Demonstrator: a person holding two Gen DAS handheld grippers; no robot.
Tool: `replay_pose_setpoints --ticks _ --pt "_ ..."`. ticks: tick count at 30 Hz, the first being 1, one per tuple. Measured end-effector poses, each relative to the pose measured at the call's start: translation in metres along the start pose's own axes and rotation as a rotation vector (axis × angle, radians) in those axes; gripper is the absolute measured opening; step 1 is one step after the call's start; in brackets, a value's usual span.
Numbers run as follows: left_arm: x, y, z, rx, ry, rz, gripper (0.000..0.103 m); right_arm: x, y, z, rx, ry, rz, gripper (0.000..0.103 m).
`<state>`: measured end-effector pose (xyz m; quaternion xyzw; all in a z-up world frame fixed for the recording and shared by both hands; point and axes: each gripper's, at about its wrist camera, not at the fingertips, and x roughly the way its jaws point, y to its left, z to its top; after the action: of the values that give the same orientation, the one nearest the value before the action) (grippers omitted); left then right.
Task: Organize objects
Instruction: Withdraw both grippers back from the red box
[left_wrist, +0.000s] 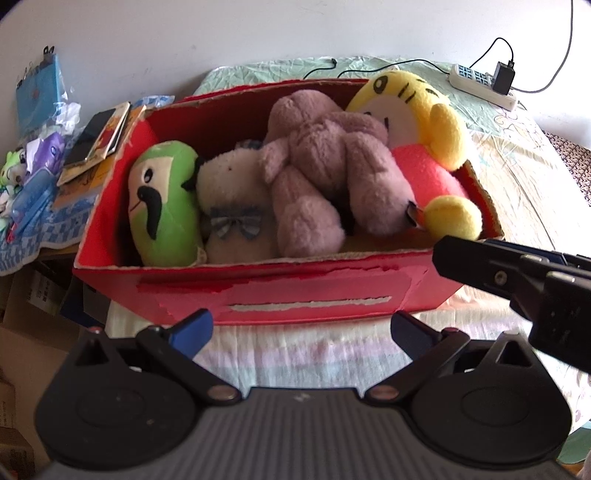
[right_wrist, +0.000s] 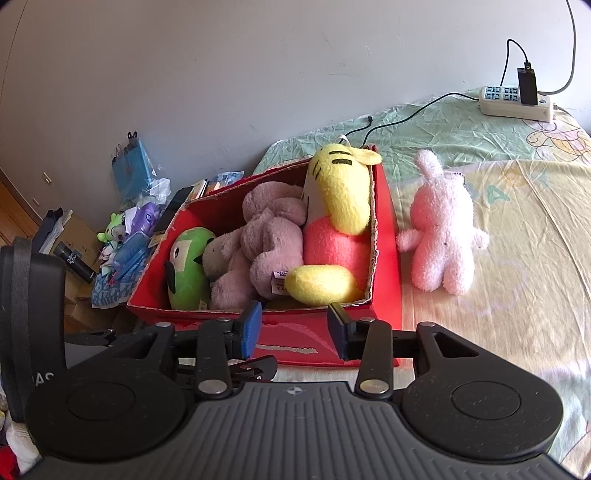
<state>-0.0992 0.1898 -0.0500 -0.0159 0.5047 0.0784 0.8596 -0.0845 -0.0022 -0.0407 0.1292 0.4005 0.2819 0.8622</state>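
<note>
Hovering before the red box (left_wrist: 258, 295), the left claw (left_wrist: 299, 328) stands wide apart and empty; the right claw (right_wrist: 293, 328), partly spread, also grips nothing. Green (left_wrist: 162, 206), white (left_wrist: 232, 206), mauve (left_wrist: 325, 170) and yellow (left_wrist: 417, 122) plush toys fill the box. A pink plush rabbit (right_wrist: 441, 225) stands on the bed (right_wrist: 517, 240) beside the box.

white plush (left_wrist: 236, 206) half buried, tag text (right_wrist: 279, 279) unreadable, left-side clutter (left_wrist: 29, 173) blurry
</note>
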Motion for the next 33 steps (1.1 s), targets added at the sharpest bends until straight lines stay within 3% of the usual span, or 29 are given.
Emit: replay_pose_setpoints --ticks 17,33 --pt "0.013 -0.006 -0.008 0.061 0.051 -0.06 0.102 0.004 0.003 -0.009 0.051 0.01 -0.074 0.043" --pt "0.025 0.0 -0.01 0.079 0.1 -0.081 0.102 0.016 0.004 -0.019 0.079 0.046 -0.215 0.05"
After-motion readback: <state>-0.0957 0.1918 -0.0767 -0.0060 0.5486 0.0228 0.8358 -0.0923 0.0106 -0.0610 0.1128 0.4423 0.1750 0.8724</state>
